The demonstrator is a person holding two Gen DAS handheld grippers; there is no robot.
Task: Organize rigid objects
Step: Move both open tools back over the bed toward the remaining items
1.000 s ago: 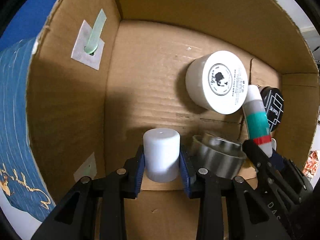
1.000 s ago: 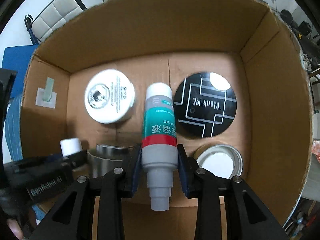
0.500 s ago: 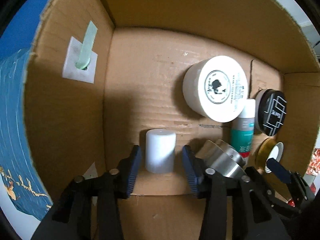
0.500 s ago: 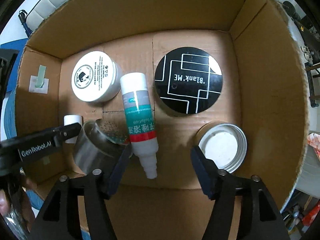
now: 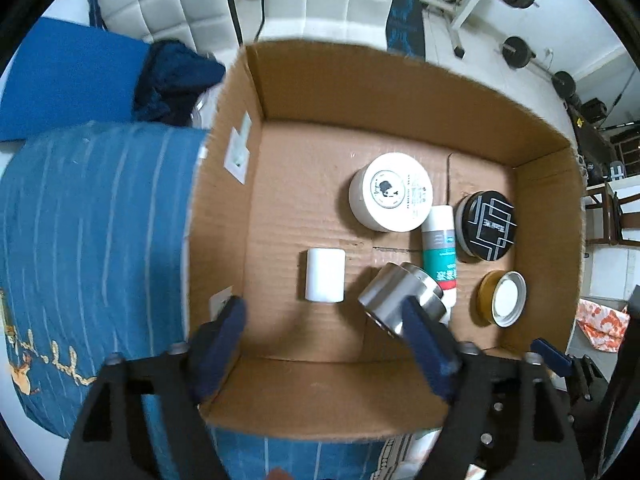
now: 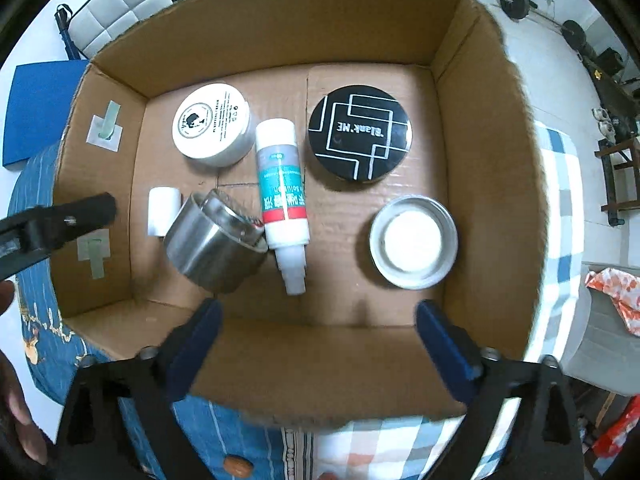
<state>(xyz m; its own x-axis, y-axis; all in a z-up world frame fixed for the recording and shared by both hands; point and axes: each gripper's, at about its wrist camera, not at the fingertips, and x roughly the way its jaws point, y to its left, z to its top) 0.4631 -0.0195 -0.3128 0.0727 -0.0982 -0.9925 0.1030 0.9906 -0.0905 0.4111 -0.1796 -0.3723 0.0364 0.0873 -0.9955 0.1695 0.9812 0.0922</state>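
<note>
Both tongs stood over the box (image 6: 488,128), jaws just sprung wide and empty. The left gripper (image 5: 324,350) hung above the near-left corner, and the white cap (image 5: 325,275) lay just beyond its tips. The right gripper (image 6: 320,336) sat nearer the bottle (image 6: 282,196) — long axis running near to far, nozzle toward me — leaning on the tin (image 6: 214,238).

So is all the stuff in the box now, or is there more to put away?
Six things already sit in the cardboard box: the white jar, black tin, green-labelled bottle, steel cup, small white cylinder and metal lid. Nothing is in hand: the left tool and right tool have just been opening and both are empty. I see nothing rigid left outside, so it looks nearly finished.
</note>
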